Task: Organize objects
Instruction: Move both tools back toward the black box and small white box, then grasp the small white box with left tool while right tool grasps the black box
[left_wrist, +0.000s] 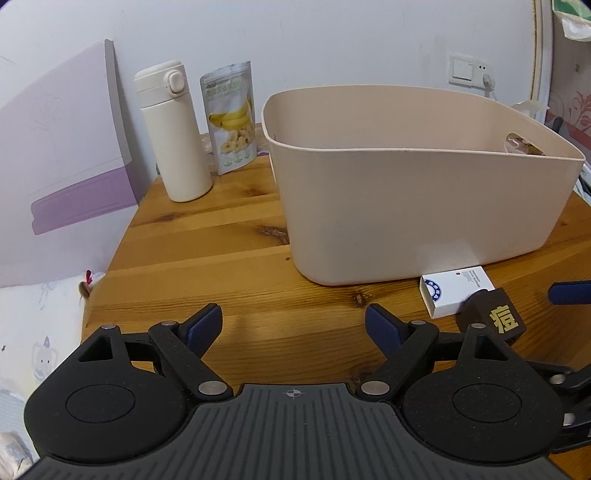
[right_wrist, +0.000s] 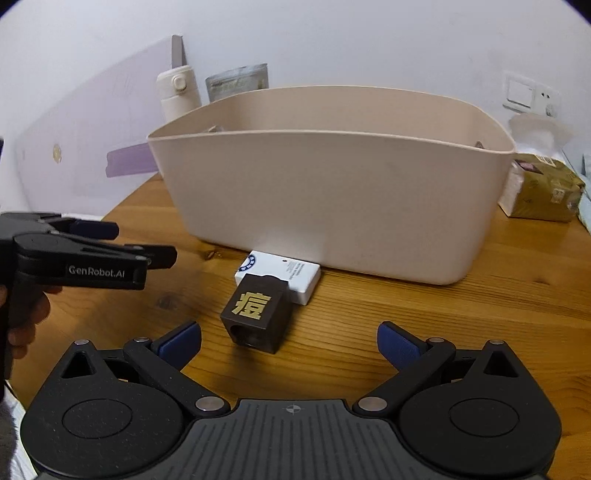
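A beige plastic bin (left_wrist: 406, 206) (right_wrist: 332, 192) stands on the wooden table (left_wrist: 207, 236) (right_wrist: 406, 325). A small white box (left_wrist: 454, 291) (right_wrist: 291, 275) lies against its front wall. A dark brown box with a gold character (left_wrist: 495, 317) (right_wrist: 256, 317) lies tilted in front of the white box. My right gripper (right_wrist: 290, 343) is open, just short of the dark box. My left gripper (left_wrist: 293, 326) (right_wrist: 147, 242) is open and empty over bare wood, left of the boxes. A cream flask (left_wrist: 173, 129) and a banana chip pouch (left_wrist: 231, 118) stand behind the bin at the left.
A gold-green packet and a white tissue pack (right_wrist: 539, 192) lie right of the bin. A purple and white board (left_wrist: 66, 177) leans at the table's left edge. A wall socket (left_wrist: 469, 70) is behind. The table's left edge drops to bedding (left_wrist: 40, 332).
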